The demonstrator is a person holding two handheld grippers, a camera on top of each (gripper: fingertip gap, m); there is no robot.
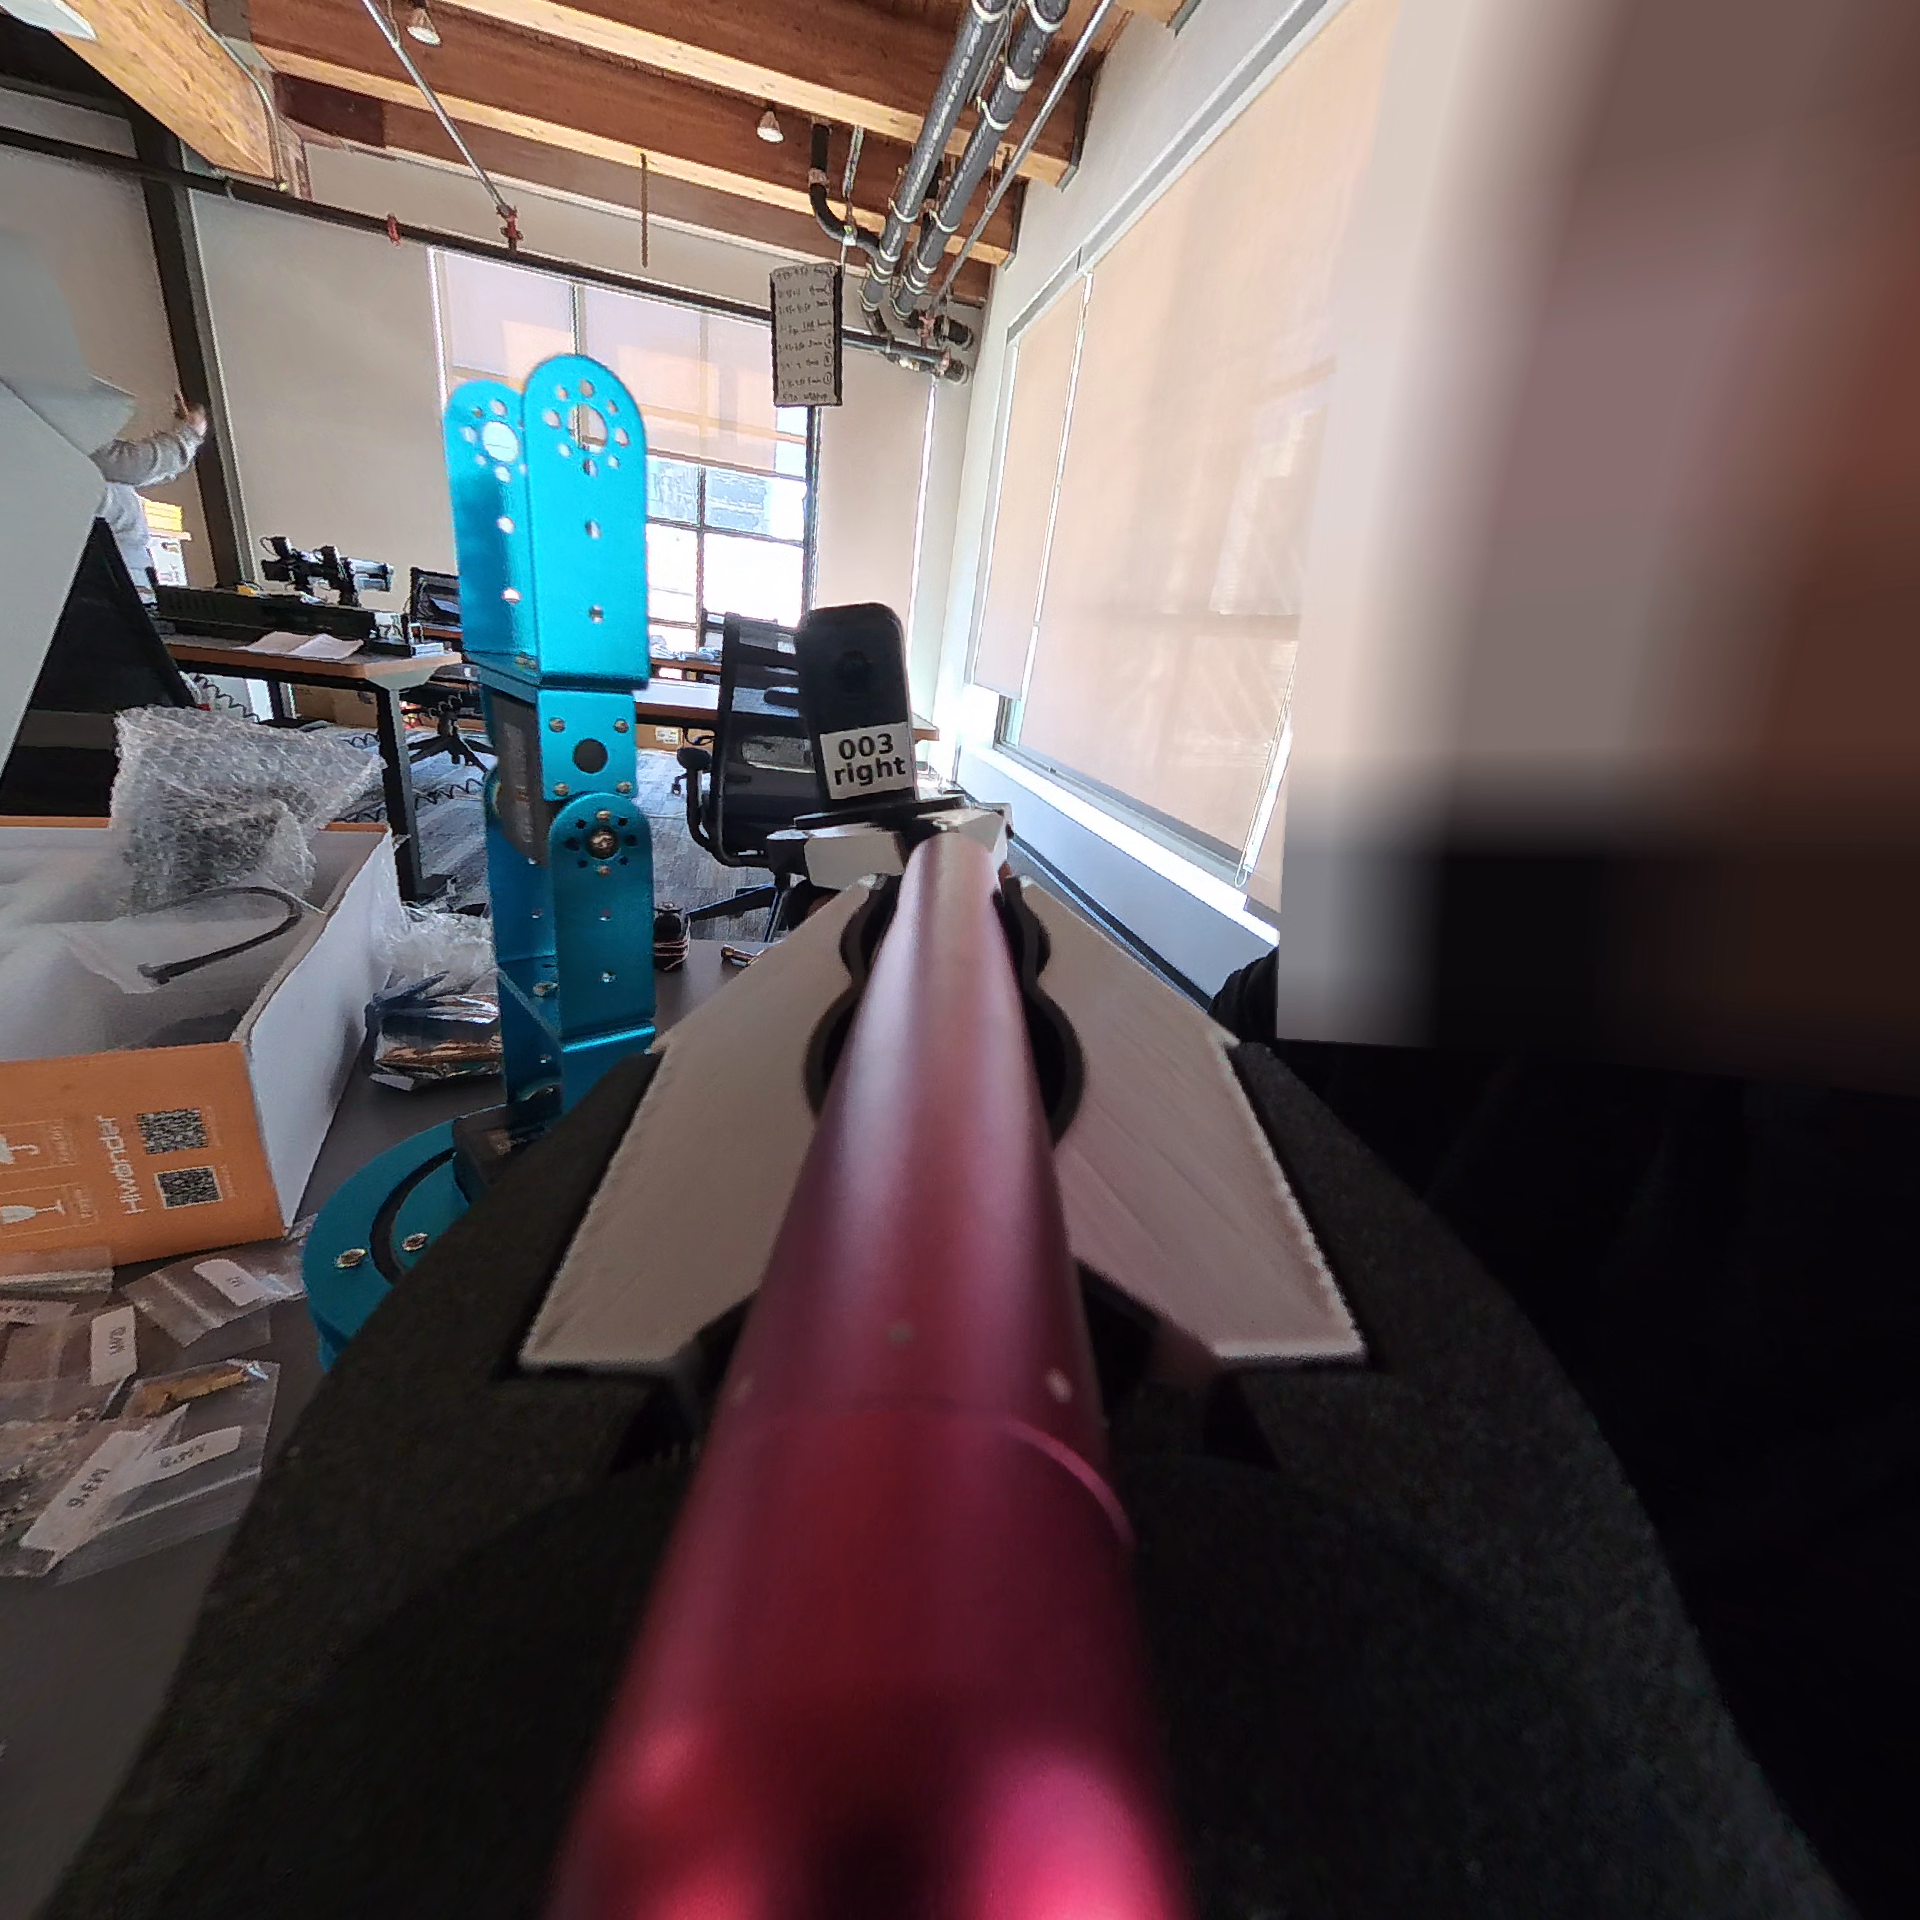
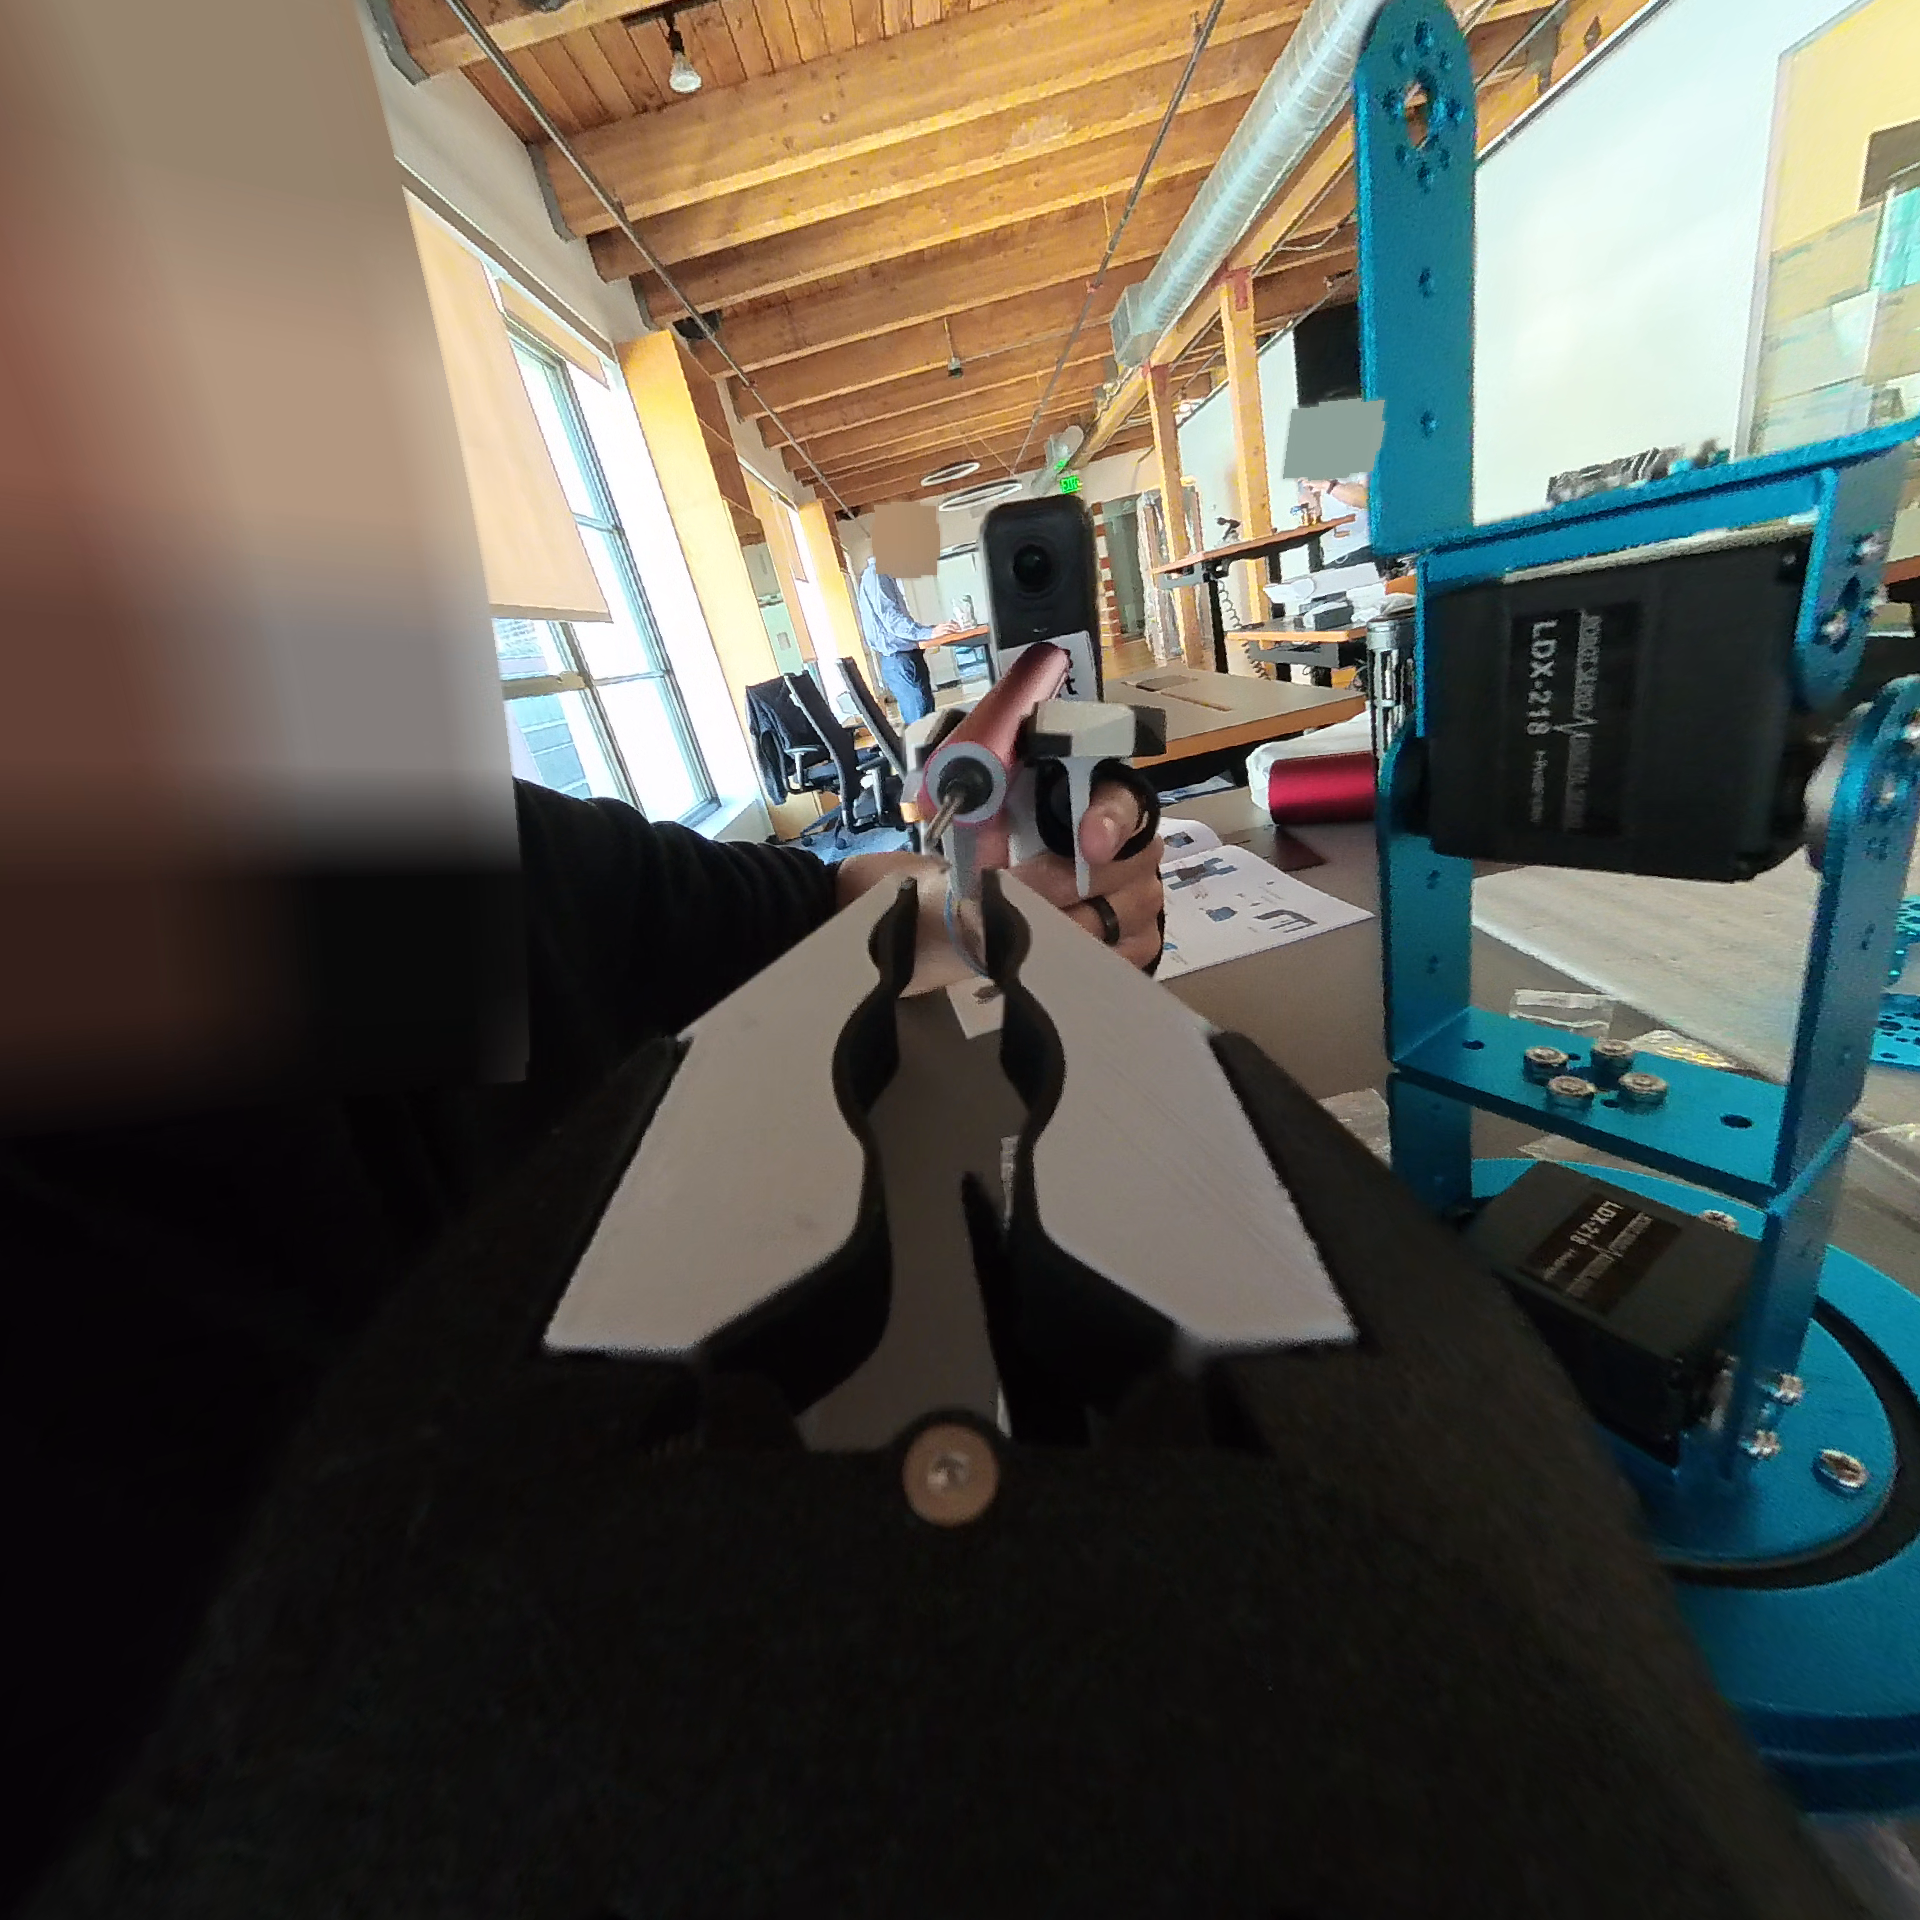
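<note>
My left gripper (image 1: pixel 940 883) is shut on a magenta cylindrical screwdriver (image 1: pixel 914 1351) that runs forward between its jaws. In the right wrist view, this screwdriver (image 2: pixel 1003 727) points its metal bit (image 2: pixel 943 816) at my right gripper (image 2: pixel 951 894). The right jaws stand almost closed, with a small blue-edged part (image 2: pixel 964 935) pinched at the tips; I cannot tell what it is. A person's hand (image 2: pixel 1117 883) holds the left gripper (image 2: pixel 971 831). A blue metal robot arm (image 1: pixel 561 644) stands on the table, left of the left gripper and right of the right gripper (image 2: pixel 1455 831).
An orange and white box (image 1: pixel 156 1091), bubble wrap (image 1: pixel 218 800) and several small labelled bags (image 1: pixel 125 1403) lie at the left. A black servo (image 2: pixel 1579 727) sits in the blue frame. A booklet (image 2: pixel 1247 904) and a red cylinder (image 2: pixel 1320 784) lie beyond. About 7 cm separates my left fingertips from my right.
</note>
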